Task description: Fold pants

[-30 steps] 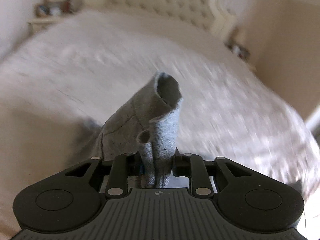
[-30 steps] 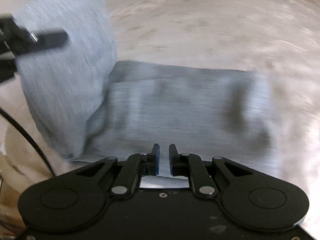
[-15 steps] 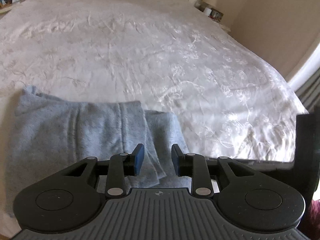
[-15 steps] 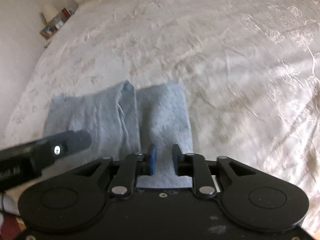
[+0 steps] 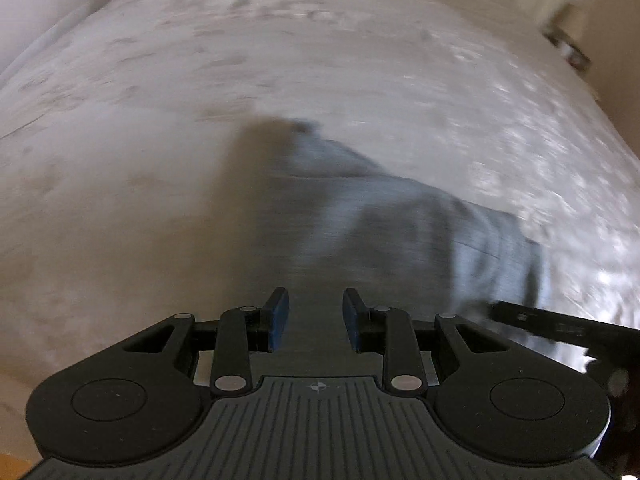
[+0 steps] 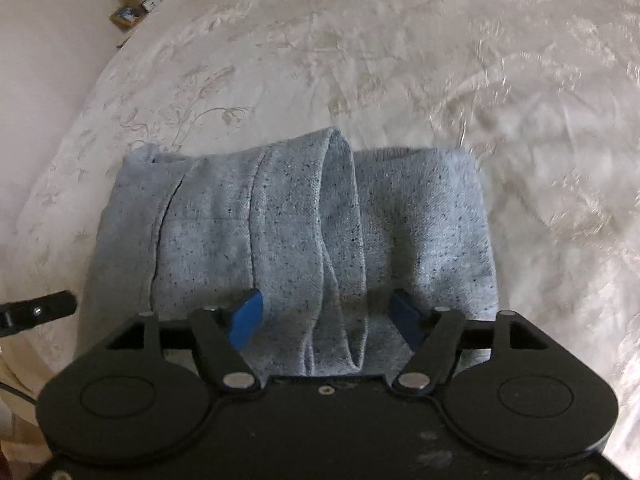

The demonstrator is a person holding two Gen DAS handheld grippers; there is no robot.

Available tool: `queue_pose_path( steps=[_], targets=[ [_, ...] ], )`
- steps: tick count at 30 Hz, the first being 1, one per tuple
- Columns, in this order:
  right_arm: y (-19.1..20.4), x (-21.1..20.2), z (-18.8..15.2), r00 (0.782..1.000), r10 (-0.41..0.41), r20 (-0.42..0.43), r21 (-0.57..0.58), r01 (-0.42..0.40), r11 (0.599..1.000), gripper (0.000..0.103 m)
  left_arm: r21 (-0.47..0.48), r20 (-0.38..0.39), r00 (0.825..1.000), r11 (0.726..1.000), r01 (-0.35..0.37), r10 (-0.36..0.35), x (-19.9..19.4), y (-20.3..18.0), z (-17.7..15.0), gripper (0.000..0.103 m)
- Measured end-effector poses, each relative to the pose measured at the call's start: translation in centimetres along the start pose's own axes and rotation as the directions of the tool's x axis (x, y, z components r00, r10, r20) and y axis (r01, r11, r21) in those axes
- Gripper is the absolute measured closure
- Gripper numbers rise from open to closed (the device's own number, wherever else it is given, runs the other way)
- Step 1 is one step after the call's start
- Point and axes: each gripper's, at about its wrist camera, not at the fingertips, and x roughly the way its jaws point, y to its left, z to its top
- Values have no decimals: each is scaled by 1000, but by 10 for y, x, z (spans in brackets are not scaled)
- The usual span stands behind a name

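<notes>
The grey speckled pants lie folded into a compact rectangle on the white bedspread, with a raised fold ridge down the middle. My right gripper is wide open just above their near edge, the jaws on either side of the ridge, holding nothing. In the blurred left wrist view the pants lie ahead and to the right. My left gripper is open and empty over the near part of the cloth. The right gripper's tip shows at the right edge.
A nightstand with a lamp and small frames stands at the far left of the bed. The left gripper's finger pokes in at the left edge. Another nightstand is at the bed's far right.
The left gripper let go of the raised pant end, which now lies folded on the bed, and swung left. The right gripper opened wide and closed in on the pants.
</notes>
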Motion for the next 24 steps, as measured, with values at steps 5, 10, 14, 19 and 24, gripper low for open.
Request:
queue_pose_path(
  steps=[5, 10, 14, 19, 24],
  targets=[
    [1, 3, 2, 997, 77, -25, 70, -76, 995, 58, -66, -15, 999, 997, -36, 35, -2, 29, 8, 75],
    [26, -19, 6, 999, 33, 29, 11, -34, 999, 94, -93, -13, 999, 995, -41, 40, -4, 41, 12, 75],
    [45, -75, 12, 985, 113, 132, -49, -107, 993, 96, -94, -10, 999, 995, -35, 34, -2, 41, 13, 75],
    [24, -107, 6, 982, -10, 188, -43, 18, 999, 96, -69, -4, 1000, 998, -12, 12, 2, 26, 14, 75],
    [-10, -45, -5, 991, -123, 57, -63, 127, 990, 95, -27, -24, 1000, 1000, 12, -13, 11, 2, 8, 75]
  ],
)
